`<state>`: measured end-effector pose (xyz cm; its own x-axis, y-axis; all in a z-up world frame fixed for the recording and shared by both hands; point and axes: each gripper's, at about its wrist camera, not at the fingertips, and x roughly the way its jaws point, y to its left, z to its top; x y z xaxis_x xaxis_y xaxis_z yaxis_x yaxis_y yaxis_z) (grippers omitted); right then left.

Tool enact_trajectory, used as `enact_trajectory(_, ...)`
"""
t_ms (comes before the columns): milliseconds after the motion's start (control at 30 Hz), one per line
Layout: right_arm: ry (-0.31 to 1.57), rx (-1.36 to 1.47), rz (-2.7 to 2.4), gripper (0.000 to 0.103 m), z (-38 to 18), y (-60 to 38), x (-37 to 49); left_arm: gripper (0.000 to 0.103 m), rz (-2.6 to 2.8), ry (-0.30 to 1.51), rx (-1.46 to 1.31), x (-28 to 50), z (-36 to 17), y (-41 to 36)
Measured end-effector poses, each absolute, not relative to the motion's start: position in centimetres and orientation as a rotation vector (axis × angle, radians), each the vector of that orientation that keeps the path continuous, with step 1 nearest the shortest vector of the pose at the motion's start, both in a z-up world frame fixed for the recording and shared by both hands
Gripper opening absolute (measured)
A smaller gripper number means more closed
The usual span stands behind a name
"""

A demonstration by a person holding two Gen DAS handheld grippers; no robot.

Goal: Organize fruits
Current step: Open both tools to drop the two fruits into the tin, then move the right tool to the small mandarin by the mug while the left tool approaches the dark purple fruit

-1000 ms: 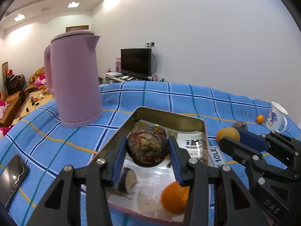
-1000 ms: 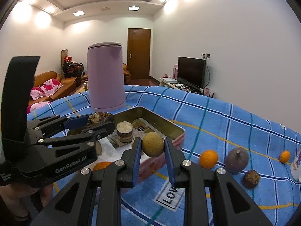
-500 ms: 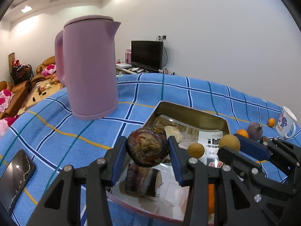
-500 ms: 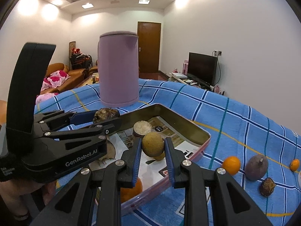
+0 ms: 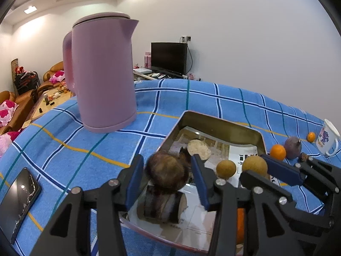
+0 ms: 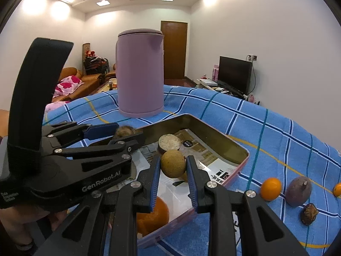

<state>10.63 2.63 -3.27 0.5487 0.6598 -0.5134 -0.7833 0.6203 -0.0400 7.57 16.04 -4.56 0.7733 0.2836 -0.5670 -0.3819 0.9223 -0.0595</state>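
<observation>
Blue checked cloth [image 5: 64, 132] fills the left wrist view, with a pink kettle [image 5: 102, 74] at upper left. At lower centre the left gripper [image 5: 167, 176] has its jaws apart around a blurred brown fruit [image 5: 167, 173], above the metal tray [image 5: 219, 123].

In the right wrist view, the right gripper [image 6: 173, 168] at lower centre is clamped on a tan round fruit [image 6: 173, 163] over the tray [image 6: 213, 132]; an orange [image 6: 270, 188] lies at lower right on the cloth.
</observation>
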Motion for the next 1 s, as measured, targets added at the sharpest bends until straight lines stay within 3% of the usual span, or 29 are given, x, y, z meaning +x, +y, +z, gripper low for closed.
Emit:
enact_trajectory(100,0.482,-0.267,0.857,0.034,-3.0,2.2,10.7,0.064,0.371,0.568,-0.187,7.2,-4.4,16.0)
enact_trajectory(200,0.48,-0.253,0.833,0.04,-2.6,1.4,10.8,0.065,0.348,0.557,-0.204,7.1,-4.2,15.6)
enact_trajectory(367,0.497,-0.261,0.792,0.04,-1.9,-0.3,10.7,0.066,0.292,0.543,-0.198,7.0,-3.0,14.1)
enact_trajectory(500,0.502,-0.291,0.755,0.041,-1.7,-2.3,10.6,0.074,0.242,0.524,-0.178,7.1,-1.9,12.0)
enact_trajectory(1000,0.548,-0.286,0.463,0.042,-1.8,-14.3,15.1,0.075,0.047,0.562,-0.075,10.9,-0.7,2.6)
